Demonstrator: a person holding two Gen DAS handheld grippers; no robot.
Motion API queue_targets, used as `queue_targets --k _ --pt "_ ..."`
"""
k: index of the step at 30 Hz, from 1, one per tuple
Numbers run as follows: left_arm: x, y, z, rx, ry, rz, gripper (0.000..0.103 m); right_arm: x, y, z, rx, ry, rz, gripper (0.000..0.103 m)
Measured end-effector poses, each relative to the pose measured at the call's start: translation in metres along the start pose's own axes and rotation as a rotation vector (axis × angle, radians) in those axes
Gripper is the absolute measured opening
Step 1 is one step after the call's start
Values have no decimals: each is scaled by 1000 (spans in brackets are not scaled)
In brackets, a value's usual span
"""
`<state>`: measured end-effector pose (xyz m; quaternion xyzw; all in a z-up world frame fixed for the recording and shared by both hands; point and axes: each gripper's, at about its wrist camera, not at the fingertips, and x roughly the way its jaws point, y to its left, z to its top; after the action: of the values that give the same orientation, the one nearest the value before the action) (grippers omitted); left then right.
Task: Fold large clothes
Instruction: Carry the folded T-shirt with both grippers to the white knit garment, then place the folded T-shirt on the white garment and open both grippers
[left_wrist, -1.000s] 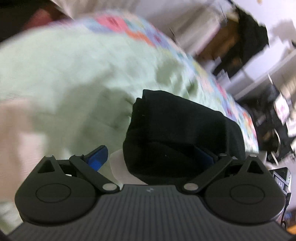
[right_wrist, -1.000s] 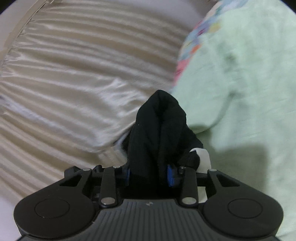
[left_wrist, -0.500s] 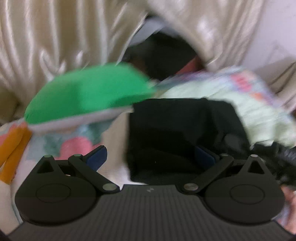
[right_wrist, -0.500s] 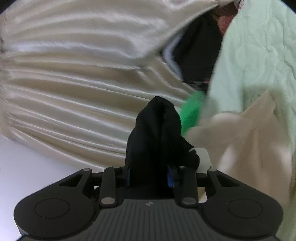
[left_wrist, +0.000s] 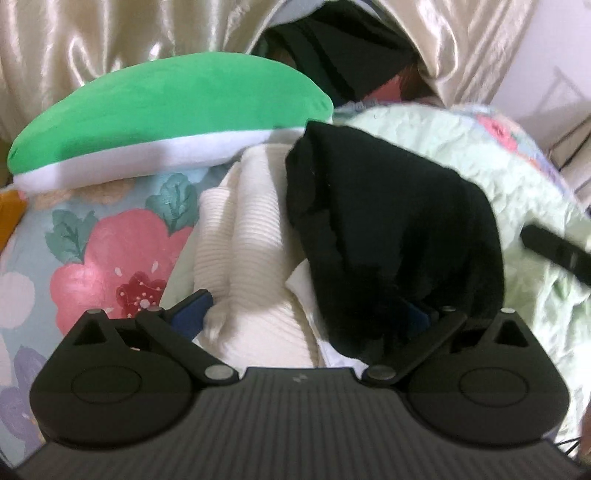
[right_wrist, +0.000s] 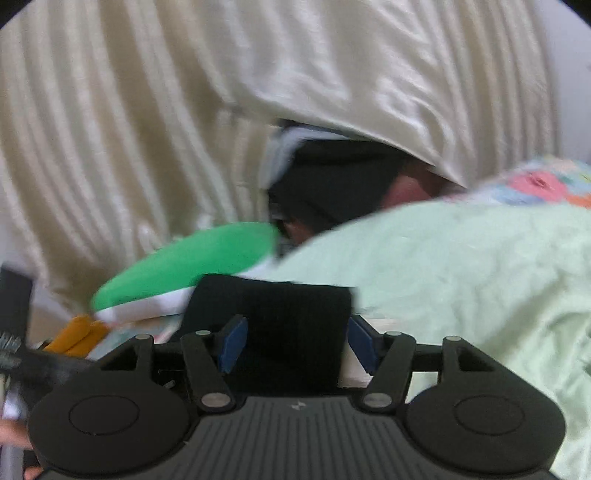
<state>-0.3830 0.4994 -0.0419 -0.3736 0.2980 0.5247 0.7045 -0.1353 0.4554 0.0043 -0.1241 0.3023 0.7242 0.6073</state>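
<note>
Now | L hand-held gripper wide apart, black garment draped on right finger | R hand-held gripper spread, level.

A black garment is seen at the centre of the left wrist view, with a ribbed cream knit to its left. A bright green cushion edged in white is shown at upper left. The bedspread at lower left is patterned with pink flowers and teal leaves on pale blue (a lilac bloom is glimpsed at the lower edge). A pale mint quilt fills the right, and shiny cream curtains the top. Blue pads are noted on the black left hand-held gripper. In the right wrist view, an orange patch lies at lower left.
</note>
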Motion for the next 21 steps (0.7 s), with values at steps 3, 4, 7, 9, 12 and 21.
queue_targets --k 3,4,7,9,12,21 --pt "11 -8 -4 16 34 41 103 27 17 -24 -47 114 -2 61" --pt "13 -12 -6 25 42 56 103 32 19 -31 -61 126 -18 61" --pt "9 -19 -9 63 39 81 103 36 20 -38 -52 142 -40 61" --pt "1 -22 -8 68 42 86 103 31 22 -28 2 136 -54 61" --pt "-10 -26 -8 110 36 99 103 21 30 -21 23 145 -103 69" --pt "-58 -53 -10 299 29 141 103 -10 65 -16 162 179 -266 89"
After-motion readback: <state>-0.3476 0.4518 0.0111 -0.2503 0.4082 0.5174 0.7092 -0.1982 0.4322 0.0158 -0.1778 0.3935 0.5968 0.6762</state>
